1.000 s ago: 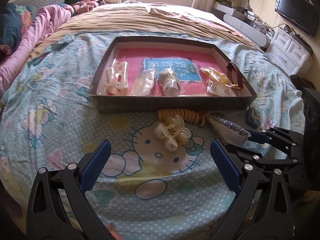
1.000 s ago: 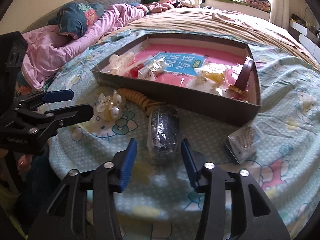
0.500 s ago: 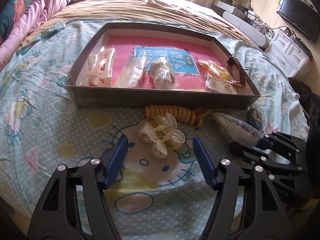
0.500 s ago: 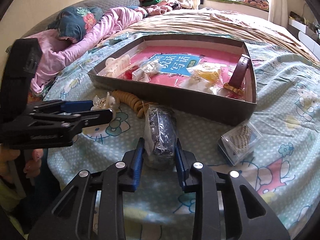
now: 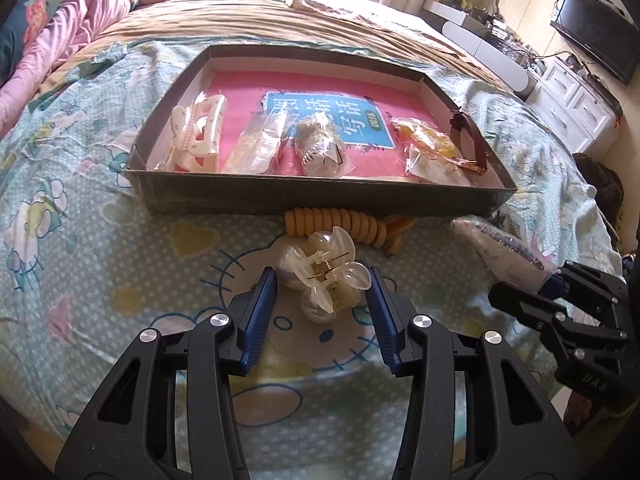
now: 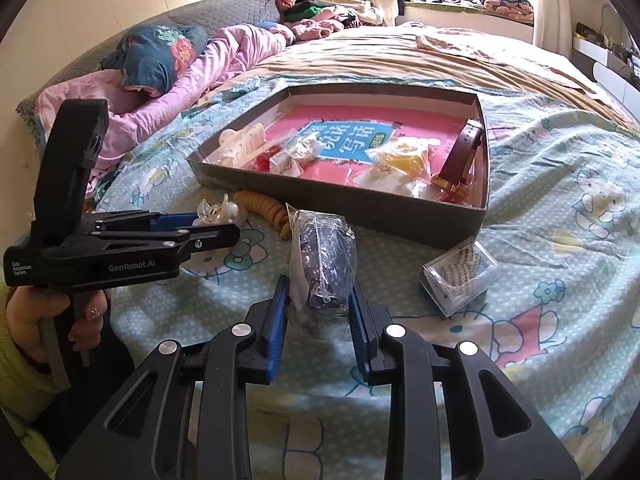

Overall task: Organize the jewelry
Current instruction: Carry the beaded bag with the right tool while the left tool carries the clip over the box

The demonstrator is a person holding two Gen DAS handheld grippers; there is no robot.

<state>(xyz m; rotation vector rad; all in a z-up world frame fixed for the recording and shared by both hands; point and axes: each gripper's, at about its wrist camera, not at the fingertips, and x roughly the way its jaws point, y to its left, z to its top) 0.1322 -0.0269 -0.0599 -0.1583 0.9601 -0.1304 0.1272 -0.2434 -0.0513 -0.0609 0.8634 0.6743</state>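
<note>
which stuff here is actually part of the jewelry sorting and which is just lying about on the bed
Part of the job:
- clear claw clip, left gripper closing around it
- bagged dark beads, clamped in right gripper
- tray
- coiled orange hair tie
- small clear box

Just lying about:
- pink blanket
- blue pillow
- clothes pile

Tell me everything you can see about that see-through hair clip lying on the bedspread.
The hair clip is a claw clip of clear, glassy plastic with rounded, petal-like lobes and a small metal spring at its hinge. It lies on the cartoon-cat bedspread, in front of the tray and just before a coiled orange hair tie. The left gripper is closing around it, one blue pad on each side; whether they press it yet is unclear.
</note>
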